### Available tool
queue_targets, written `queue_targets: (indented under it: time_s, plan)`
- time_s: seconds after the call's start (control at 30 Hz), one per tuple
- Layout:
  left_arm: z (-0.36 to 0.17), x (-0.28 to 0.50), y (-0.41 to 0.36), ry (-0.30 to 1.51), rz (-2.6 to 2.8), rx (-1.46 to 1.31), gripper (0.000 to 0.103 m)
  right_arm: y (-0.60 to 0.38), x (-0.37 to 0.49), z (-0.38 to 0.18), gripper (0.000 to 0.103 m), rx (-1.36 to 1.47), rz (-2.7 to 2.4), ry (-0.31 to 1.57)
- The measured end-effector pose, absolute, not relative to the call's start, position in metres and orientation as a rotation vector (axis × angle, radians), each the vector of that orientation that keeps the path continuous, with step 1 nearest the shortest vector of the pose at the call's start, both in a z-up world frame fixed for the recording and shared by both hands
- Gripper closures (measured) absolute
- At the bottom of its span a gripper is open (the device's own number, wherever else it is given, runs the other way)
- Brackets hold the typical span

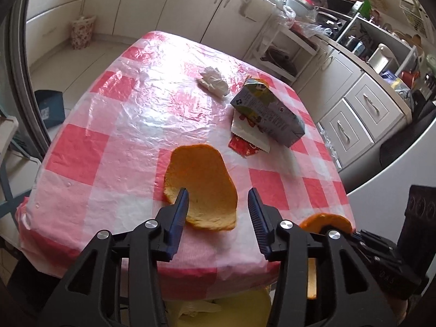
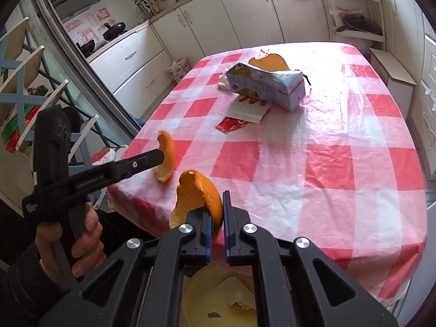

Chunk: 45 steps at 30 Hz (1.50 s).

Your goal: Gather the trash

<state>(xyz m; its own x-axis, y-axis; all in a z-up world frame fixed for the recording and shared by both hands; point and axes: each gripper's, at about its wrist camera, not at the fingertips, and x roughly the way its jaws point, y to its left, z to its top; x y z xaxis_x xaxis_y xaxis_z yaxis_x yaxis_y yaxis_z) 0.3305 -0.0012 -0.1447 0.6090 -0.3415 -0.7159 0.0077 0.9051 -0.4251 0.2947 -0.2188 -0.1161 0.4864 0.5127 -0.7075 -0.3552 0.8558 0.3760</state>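
Indoors, red-checked table; left gripper jaws apart, right gripper clamps orange peel.

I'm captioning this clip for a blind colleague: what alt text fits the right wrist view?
The right gripper pinches a curled orange peel above the near edge of a red-and-white checked table. To its left, the left gripper reaches a second peel; a carton and wrappers lie farther back.

Checked red-and-white tablecloth under clear plastic — cream cabinets behind, a floral bag on the floor, perhaps fabric.
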Motion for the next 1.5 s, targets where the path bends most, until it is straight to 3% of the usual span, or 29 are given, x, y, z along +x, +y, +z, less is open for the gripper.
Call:
queue_targets:
  time_s: [0.3,0.6,1.1,1.23,1.5]
  plan:
    - [-0.153,0.346,0.003,0.914,-0.128,-0.404,0.060,-0.227,0.298,-0.113,0.095,0.224,0.546,0.910]
    - [-0.142,0.329,0.015,0.861,-0.048,-0.396,0.051,-0.234,0.300,-0.114,0.095,0.250,0.550,0.913]
    - [-0.155,0.339,0.023,0.892,-0.012,-0.431,0.050,-0.229,0.299,-0.117,0.095,0.245,0.566,0.927]
    - [-0.160,0.347,0.014,0.919,-0.042,-0.426,0.087,-0.228,0.300,-0.119,0.095,0.240,0.567,0.933]
    - [-0.150,0.334,0.006,0.915,-0.068,-0.393,0.097,-0.226,0.300,-0.118,0.095,0.240,0.572,0.936]
